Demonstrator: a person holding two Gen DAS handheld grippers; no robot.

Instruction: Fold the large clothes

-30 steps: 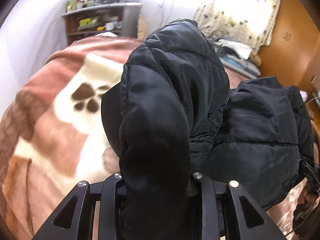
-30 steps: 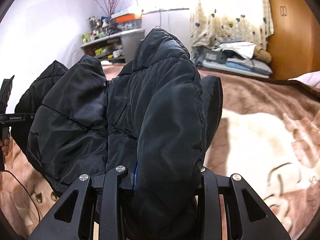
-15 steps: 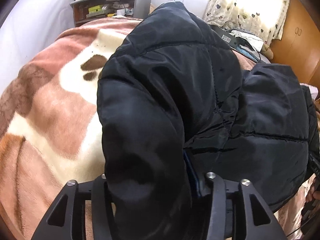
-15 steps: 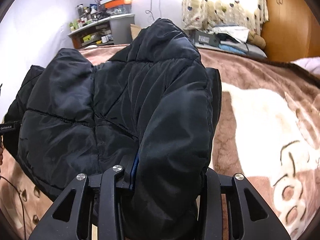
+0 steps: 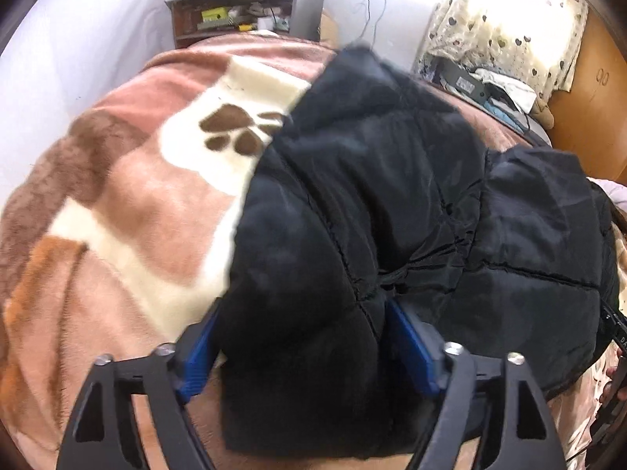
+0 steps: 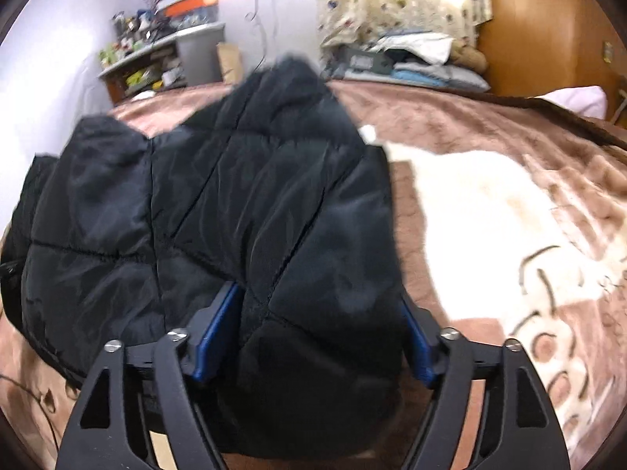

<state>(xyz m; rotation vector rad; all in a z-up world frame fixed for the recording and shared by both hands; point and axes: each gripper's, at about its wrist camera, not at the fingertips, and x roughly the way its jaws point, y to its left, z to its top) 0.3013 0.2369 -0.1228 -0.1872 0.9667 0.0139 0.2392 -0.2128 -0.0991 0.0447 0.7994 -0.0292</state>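
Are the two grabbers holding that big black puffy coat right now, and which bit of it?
Not gripped. The black coat lies between each grabber's spread fingers: left gripper, right gripper. Both sit at its near edge.

The left gripper [image 5: 301, 352] has its jaws spread wide, blue pads [image 5: 411, 346] visible on either side of a thick fold of the black puffer jacket [image 5: 392, 215] that sits between them. The jacket lies bunched on a brown, pink and cream fleece blanket [image 5: 129, 203] with a paw-print pattern [image 5: 235, 131]. Behind stand a cluttered grey shelf [image 5: 247, 8], a heart-print curtain [image 5: 509, 11] and a wooden wardrobe [image 5: 588, 109].
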